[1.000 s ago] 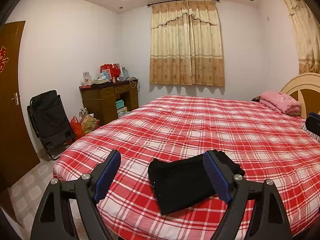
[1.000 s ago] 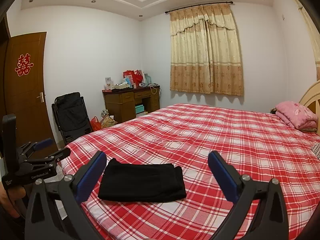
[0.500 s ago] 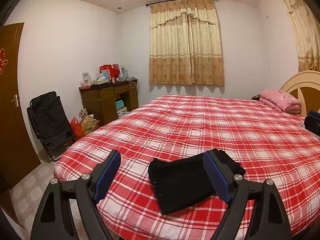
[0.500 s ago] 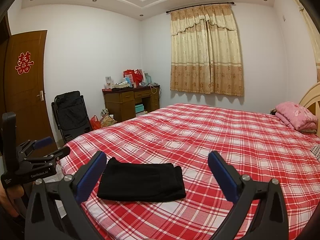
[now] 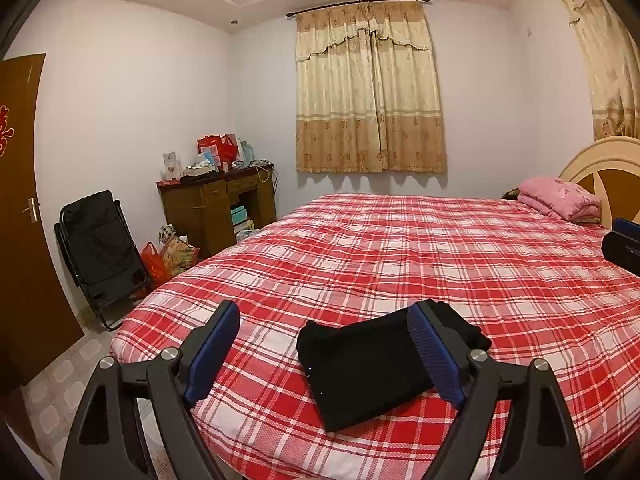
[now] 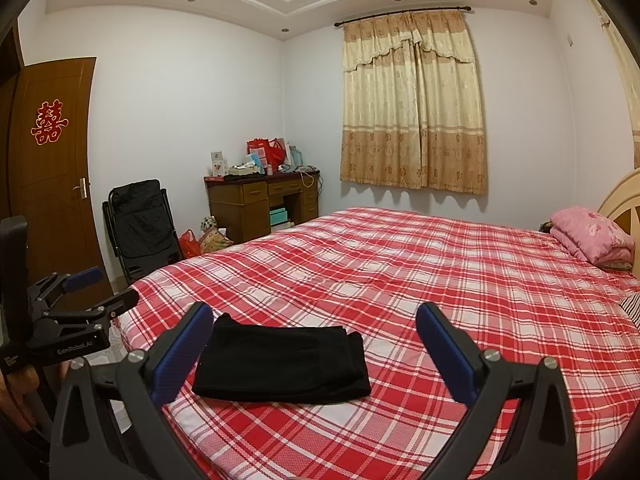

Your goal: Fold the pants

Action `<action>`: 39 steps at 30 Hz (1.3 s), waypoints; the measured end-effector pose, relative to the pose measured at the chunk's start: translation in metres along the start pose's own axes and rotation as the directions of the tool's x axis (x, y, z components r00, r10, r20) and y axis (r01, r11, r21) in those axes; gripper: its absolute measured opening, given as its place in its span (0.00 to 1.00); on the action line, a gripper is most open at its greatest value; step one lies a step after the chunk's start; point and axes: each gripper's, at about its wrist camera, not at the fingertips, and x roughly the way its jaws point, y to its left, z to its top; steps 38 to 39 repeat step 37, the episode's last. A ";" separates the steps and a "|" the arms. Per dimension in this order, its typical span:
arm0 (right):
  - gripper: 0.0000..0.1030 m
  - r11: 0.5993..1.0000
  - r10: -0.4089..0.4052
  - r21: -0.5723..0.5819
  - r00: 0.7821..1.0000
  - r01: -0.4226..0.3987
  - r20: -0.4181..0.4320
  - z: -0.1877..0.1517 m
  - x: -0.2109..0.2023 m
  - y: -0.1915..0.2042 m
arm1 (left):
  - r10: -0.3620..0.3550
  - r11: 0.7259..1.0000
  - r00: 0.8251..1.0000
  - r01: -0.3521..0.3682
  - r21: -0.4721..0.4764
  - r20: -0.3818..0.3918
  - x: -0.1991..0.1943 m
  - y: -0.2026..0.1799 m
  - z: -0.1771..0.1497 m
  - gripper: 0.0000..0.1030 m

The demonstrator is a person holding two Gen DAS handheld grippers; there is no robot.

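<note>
The soft black fabric pants (image 6: 280, 364) sit folded into a flat rectangle near the foot corner of the red plaid bed (image 6: 440, 280), both left tongs (image 5: 324, 360) and right tongs (image 6: 314, 352) spread and empty, and I'd guess they're light, floppy, best pinched at an edge.

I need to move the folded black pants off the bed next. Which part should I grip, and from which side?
Grip the black pants at the thick folded end nearest the bed's foot edge, coming in low from that side with the left gripper. The bundle lies flat, so one finger likely has to slide underneath. Both sets of jaws stand open and empty; the right gripper would also do.
</note>
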 end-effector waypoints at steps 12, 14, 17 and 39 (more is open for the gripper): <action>1.00 1.000 0.000 -0.003 1.000 0.000 -0.002 0.000 0.001 0.002 | -0.010 1.000 1.000 0.010 -0.014 -0.023 0.006 0.001 -0.003 0.90; 1.00 1.000 0.002 -0.007 1.000 -0.002 -0.004 -0.002 0.001 0.000 | -0.007 1.000 1.000 0.006 -0.013 -0.021 0.006 0.001 -0.003 0.92; 1.00 1.000 0.005 -0.012 1.000 -0.005 -0.008 -0.003 0.001 -0.004 | -0.002 1.000 1.000 0.002 -0.005 -0.017 0.007 -0.001 -0.003 0.94; 1.00 0.999 0.015 -0.038 0.999 -0.016 -0.040 -0.012 0.008 -0.016 | -0.015 1.000 1.000 0.015 0.000 -0.024 0.014 -0.003 -0.015 0.96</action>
